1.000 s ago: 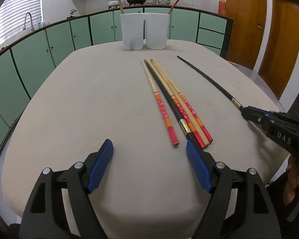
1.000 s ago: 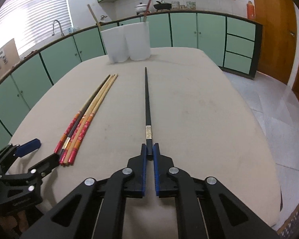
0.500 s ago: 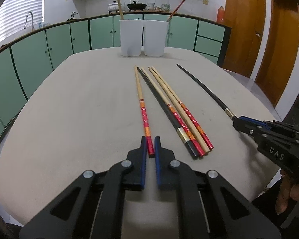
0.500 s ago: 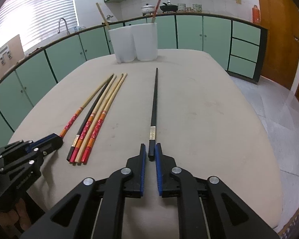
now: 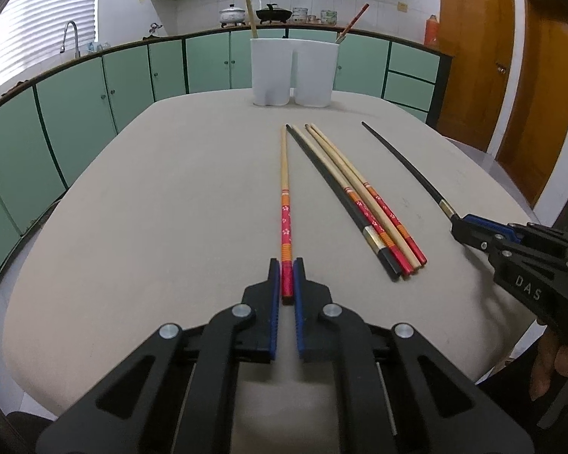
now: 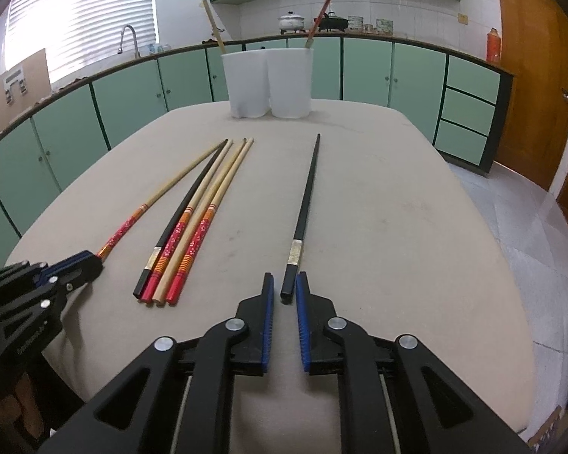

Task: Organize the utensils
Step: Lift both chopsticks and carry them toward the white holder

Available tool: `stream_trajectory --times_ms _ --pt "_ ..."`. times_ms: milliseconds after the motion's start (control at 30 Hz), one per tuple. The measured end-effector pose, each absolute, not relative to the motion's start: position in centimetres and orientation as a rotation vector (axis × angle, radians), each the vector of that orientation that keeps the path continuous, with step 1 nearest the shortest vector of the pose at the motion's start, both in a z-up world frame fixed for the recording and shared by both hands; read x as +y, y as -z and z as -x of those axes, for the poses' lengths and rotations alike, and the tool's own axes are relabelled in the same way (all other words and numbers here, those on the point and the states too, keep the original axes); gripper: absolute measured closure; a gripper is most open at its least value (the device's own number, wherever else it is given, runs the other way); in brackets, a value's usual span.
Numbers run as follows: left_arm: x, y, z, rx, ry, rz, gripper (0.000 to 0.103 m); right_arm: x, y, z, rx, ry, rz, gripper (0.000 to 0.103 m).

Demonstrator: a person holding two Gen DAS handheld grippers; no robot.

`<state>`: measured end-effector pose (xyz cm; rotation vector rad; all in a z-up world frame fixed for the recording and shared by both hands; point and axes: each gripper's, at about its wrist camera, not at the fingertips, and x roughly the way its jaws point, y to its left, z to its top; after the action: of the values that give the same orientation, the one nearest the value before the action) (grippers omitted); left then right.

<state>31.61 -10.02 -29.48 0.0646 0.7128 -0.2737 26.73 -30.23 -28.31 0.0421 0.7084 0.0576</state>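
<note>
Left gripper (image 5: 287,276) is clenched on the red butt end of 1 bamboo chopstick (image 5: 284,189), which lies lengthwise on the bench (image 5: 151,208) and points toward the white holder (image 5: 294,72). Right gripper (image 6: 284,287) flanks the butt of 1 black chopstick (image 6: 306,196); its jaws are nearly closed, though a firm pinch cannot be confirmed from its own view. Between these 2 lies a bundle of 4 chopsticks (image 6: 193,219), 3 bamboo and 1 black, touching side by side. Chopsticks of this kind are judged light, stiff and smooth, liable to pivot in the pads; the thick decorated end offers the surest hold. Bamboo sticks show pale shafts with orange bands and red floral ends; black ones carry a metallic band. Each holder compartment already contains 1 upright stick.
</note>
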Motion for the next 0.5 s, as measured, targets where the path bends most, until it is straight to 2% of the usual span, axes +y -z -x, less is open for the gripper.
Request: stream_trajectory --times_ms 233,500 --pt "-9.3 28.2 -31.2 0.729 0.309 0.005 0.098 -30.5 27.7 -26.3 0.72 -0.069 -0.074 0.095" --pt "-7.6 22.4 -28.7 0.664 0.307 0.034 0.098 -30.6 21.8 -22.4 0.677 -0.095 -0.088 0.095"
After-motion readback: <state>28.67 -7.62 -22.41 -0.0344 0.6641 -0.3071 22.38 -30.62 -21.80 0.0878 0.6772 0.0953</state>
